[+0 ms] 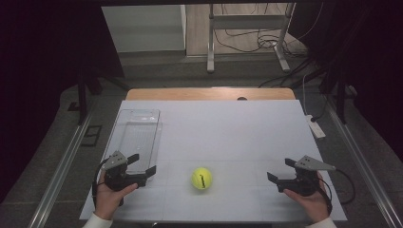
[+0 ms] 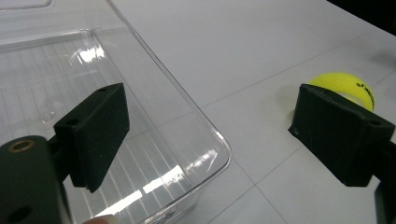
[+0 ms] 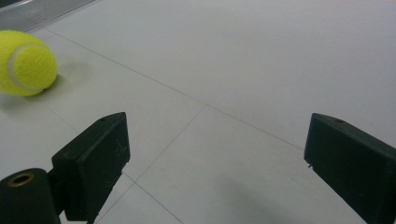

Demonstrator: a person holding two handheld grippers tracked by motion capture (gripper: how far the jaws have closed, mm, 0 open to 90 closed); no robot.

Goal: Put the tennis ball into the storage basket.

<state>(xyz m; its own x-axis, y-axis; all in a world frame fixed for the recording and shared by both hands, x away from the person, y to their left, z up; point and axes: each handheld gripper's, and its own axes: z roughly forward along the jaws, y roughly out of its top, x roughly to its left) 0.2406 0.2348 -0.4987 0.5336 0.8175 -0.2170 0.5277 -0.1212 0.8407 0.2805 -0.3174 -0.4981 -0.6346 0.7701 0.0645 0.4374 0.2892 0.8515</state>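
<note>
— Yellow felt, that's what catches the eye: a tennis ball (image 1: 201,178) sitting on the white table (image 1: 228,128), near the front edge and roughly midway between the two hands.

— Start with the hands, closest to us. How are they held?

— The left hand (image 1: 110,192) comes up from the bottom edge with the fingers wrapped round the body of the left gripper (image 1: 142,164), which points across the table towards the ball. The right hand (image 1: 311,197) mirrors it on the other side, and the right gripper (image 1: 281,169) points inward, back towards the ball.

— Is either one gripping anything?

— No. The left gripper's jaws stand well apart with nothing pressed between them. In the left gripper view, one jaw hangs over the near corner of a clear plastic tray (image 2: 93,93) and the other sits in front of the ball (image 2: 348,84), partly covering it. I can't tell whether the jaw over the tray touches it.

— And the right?

— Jaws spread wide as well, over bare tabletop. In the right gripper view the ball (image 3: 25,63) lies well off to one side, beyond the jaws, apart from them.

— What lies farther out?

— The tray (image 1: 138,135) runs lengthwise away from the left gripper along the left part of the table. Past the white surface there's a strip of wooden edge (image 1: 209,93), then a metal stand (image 1: 247,33) with cables (image 1: 256,42) on the floor behind it.
</note>
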